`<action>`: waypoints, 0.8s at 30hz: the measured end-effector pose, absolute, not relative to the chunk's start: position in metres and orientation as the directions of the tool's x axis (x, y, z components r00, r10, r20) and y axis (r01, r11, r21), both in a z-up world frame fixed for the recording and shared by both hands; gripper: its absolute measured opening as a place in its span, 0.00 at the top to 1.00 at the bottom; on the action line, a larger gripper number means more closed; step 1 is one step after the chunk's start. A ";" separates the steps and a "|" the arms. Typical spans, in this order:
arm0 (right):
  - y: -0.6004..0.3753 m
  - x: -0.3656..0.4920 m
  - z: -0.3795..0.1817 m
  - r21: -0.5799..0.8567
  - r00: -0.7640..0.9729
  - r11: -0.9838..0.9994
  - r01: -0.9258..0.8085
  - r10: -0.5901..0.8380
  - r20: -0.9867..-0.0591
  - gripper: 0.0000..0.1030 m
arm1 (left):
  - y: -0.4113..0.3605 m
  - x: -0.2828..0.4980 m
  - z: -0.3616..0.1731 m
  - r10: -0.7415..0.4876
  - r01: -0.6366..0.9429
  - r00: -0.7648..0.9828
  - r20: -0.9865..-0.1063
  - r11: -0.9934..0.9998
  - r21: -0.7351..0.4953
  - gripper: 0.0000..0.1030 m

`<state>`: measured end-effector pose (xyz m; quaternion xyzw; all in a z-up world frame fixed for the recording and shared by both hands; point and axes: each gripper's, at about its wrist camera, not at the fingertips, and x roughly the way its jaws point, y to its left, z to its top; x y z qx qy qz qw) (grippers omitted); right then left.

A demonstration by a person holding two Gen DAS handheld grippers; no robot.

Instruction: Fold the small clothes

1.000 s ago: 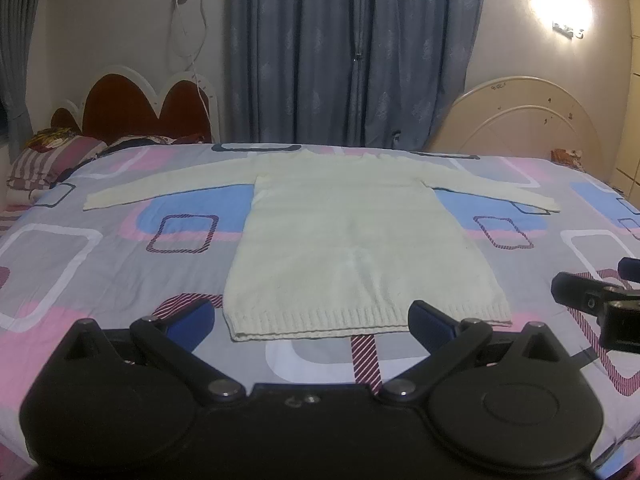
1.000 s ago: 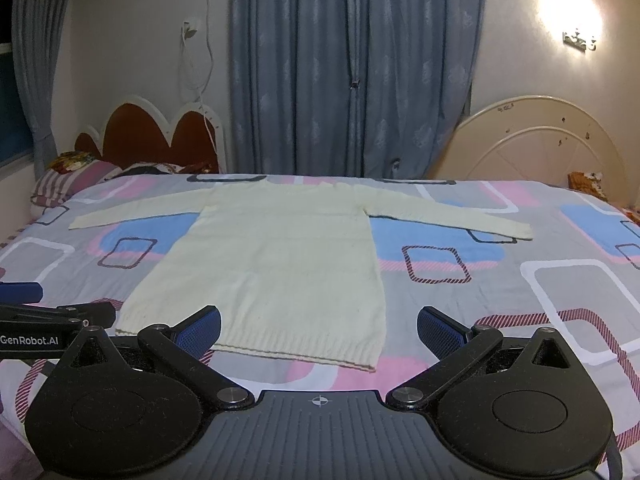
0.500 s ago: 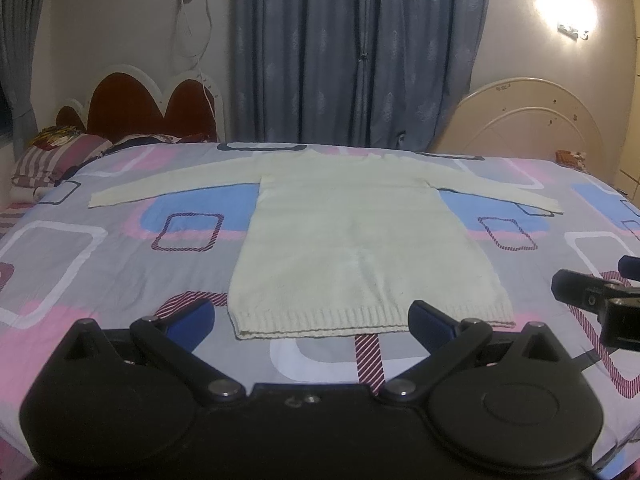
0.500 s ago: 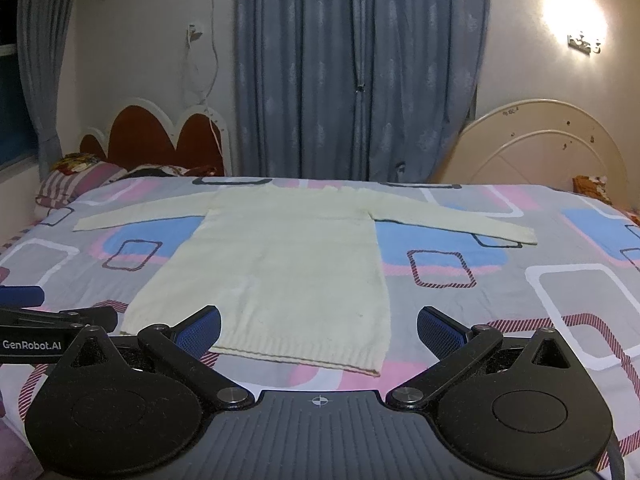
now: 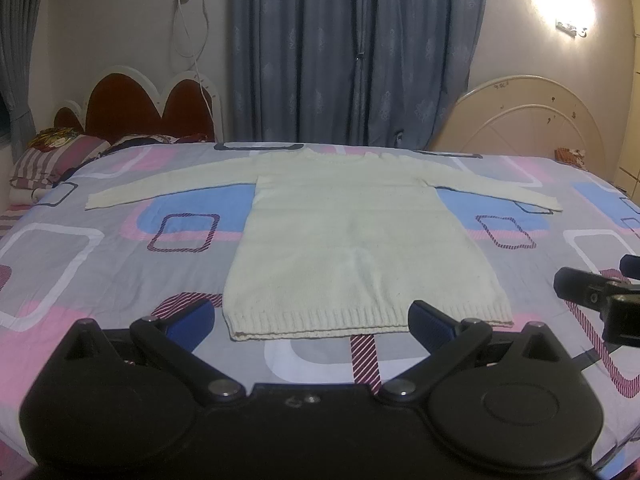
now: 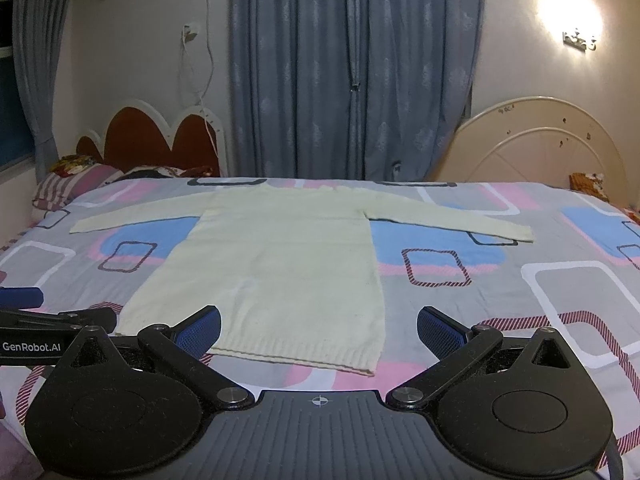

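Observation:
A cream knitted long-sleeved sweater (image 5: 356, 240) lies flat on the bed, front side up, both sleeves spread out sideways and its ribbed hem nearest me. It also shows in the right wrist view (image 6: 280, 264). My left gripper (image 5: 312, 322) is open and empty, held just in front of the hem. My right gripper (image 6: 318, 330) is open and empty, in front of the hem's right part. The right gripper's side shows at the right edge of the left wrist view (image 5: 596, 296).
The bed carries a grey sheet (image 5: 100, 264) with pink, blue and white squares. Striped pillows (image 5: 56, 160) and a red headboard (image 5: 148, 112) stand at the far left, a cream footboard (image 5: 528, 120) at the far right, and blue curtains (image 5: 356, 52) behind.
Both grippers have risen and tilted slightly, so the sweater sits a little lower in both views. Both stay open. The sweater has not moved.

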<state>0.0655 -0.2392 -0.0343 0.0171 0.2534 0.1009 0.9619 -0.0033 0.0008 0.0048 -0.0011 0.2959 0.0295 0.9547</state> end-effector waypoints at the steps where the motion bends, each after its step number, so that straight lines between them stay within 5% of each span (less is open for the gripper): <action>1: -0.240 0.066 -0.034 0.085 0.851 0.979 -0.186 0.204 -0.484 0.00 | 0.001 -0.003 0.005 0.057 -0.058 0.823 -0.565 0.998 0.016 0.00; 24: -0.249 0.079 -0.029 0.097 0.859 0.985 -0.145 0.174 -0.482 0.00 | 0.008 0.016 0.013 0.021 -0.055 0.832 -0.554 0.997 -0.045 0.00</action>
